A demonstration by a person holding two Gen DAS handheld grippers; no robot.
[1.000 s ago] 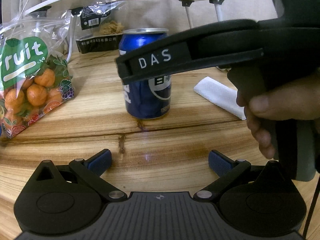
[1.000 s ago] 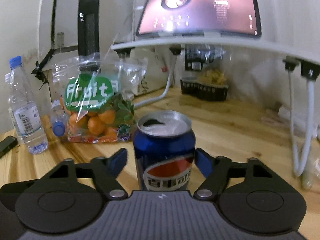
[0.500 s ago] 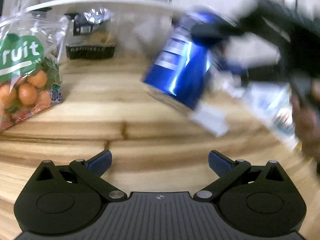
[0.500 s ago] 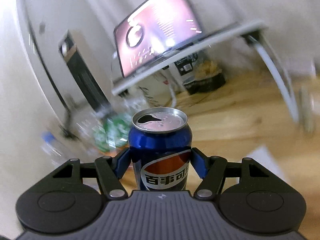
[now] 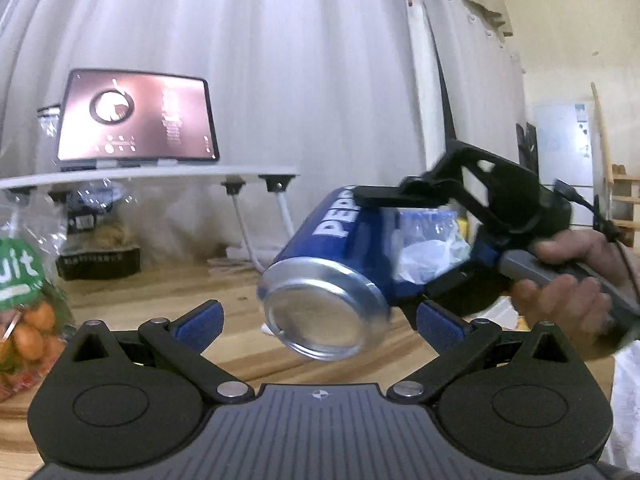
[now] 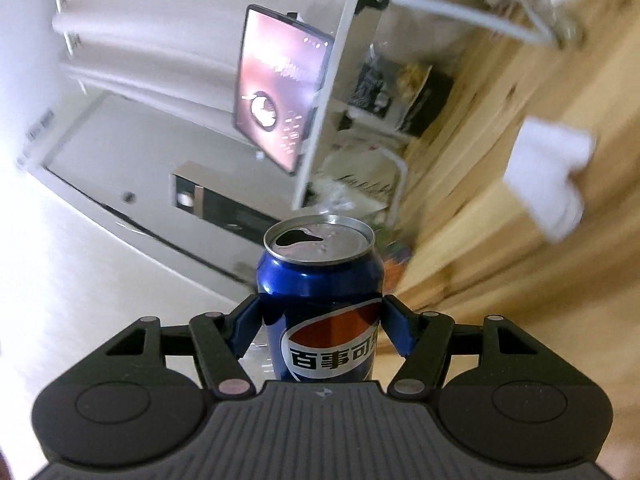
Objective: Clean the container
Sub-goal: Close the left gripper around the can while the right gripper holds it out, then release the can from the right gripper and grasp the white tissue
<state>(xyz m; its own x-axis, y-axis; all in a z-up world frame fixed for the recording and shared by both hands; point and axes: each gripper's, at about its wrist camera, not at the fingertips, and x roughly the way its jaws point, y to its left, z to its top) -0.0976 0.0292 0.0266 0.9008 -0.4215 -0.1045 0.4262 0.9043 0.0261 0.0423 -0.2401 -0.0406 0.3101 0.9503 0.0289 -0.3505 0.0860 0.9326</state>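
Above wooden table [image 5: 168,300], tilted can [image 5: 340,280] in right tongs [image 6: 320,326], white curtain [image 5: 280,60] behind

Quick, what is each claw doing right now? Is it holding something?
Left claw: open, holding nothing.
Right claw: closed on the blue soda can, tipped on its side off the table.

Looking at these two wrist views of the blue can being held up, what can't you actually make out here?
- Inside the can: right wrist view shows only a dark opening; contents unknown.
- White cloth on the table: smeared by motion blur in the right wrist view.
- Fruit bag: cut off by the left edge of the left wrist view.
- Tablet text: too small and blurred.
- Right gripper lower pad: hidden behind the can in the left wrist view.
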